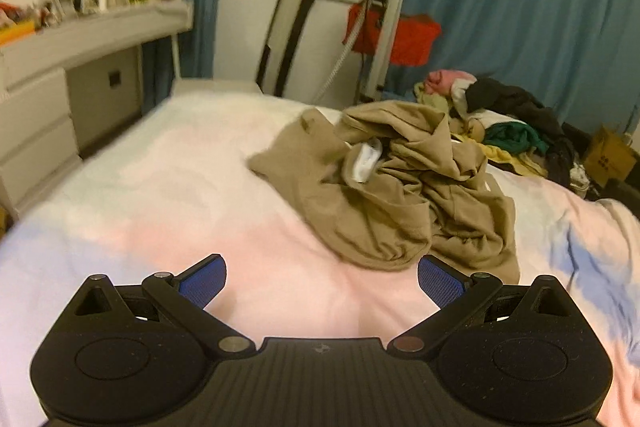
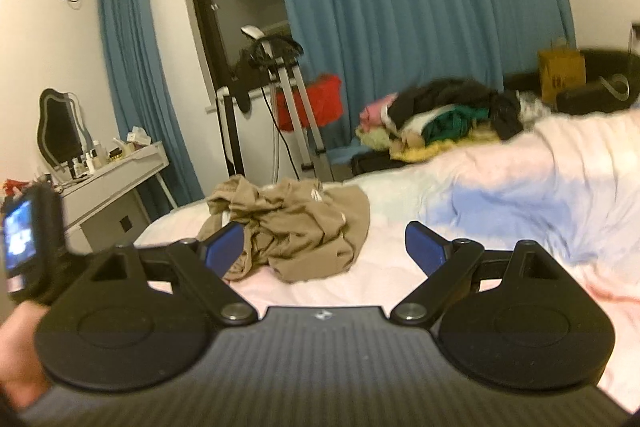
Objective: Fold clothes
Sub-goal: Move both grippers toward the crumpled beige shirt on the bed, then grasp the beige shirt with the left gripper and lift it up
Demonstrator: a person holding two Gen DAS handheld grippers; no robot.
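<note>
We see the tan garment (image 1: 392, 187) lying crumpled in the middle of the bed (image 1: 168, 187), not folded. The left gripper (image 1: 322, 281) and right gripper (image 2: 324, 247) hold nothing, jaws wide; a mixed pile (image 2: 440, 115) waits at the far edge.

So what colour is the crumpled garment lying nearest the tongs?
Tan, a plain khaki-beige garment with a white label inside; it shows best in the left wrist view.

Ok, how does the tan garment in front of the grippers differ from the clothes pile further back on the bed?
The tan garment is a single piece in one colour; the clothes pile mixes black, green, pink and yellow items. The tan garment lies alone near both open grippers, left and right; the clothes pile sits at the bed's far edge by the blue curtain. Both are crumpled and unfolded.
</note>
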